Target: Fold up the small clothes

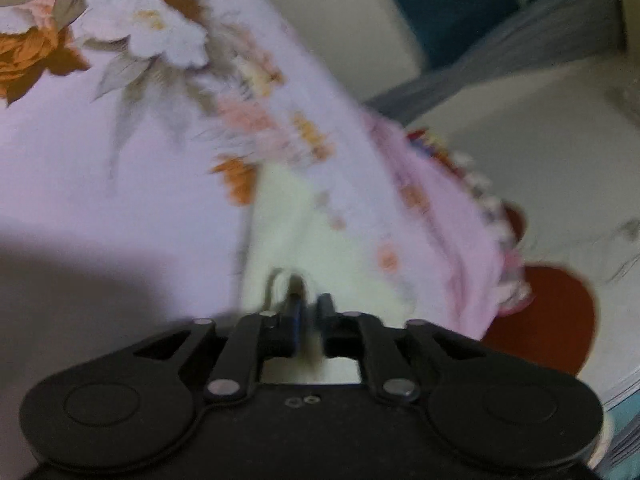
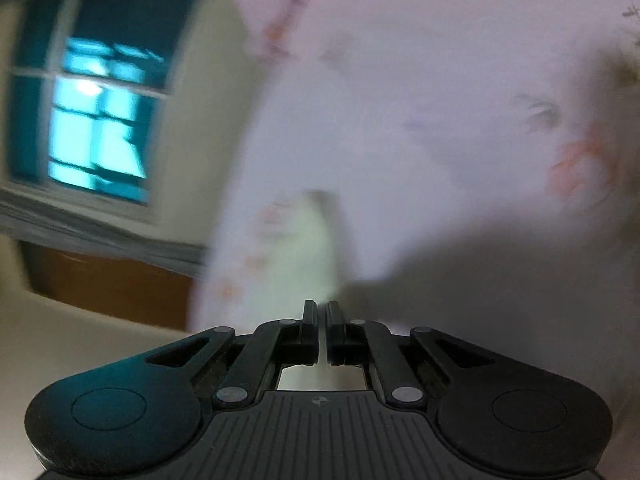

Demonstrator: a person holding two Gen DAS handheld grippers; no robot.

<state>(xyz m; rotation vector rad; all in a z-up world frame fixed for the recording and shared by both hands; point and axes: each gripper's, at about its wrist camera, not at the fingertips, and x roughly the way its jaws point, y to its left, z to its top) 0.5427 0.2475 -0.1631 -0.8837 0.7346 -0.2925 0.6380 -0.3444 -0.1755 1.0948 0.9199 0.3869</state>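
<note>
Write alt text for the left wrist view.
The left claw is shut on a fold of pale cream cloth, over a lilac bedsheet printed with orange and white flowers. The picture is blurred; a window shows beyond.

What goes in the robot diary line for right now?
left claw: shut on white cloth | right claw: shut on white cloth | floral sheet underneath | views blurred

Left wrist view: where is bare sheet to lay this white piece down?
Bare floral sheet lies left of the white cloth that the left gripper pinches. The right side is crowded: a pink garment bunches at the bed's edge.
</note>
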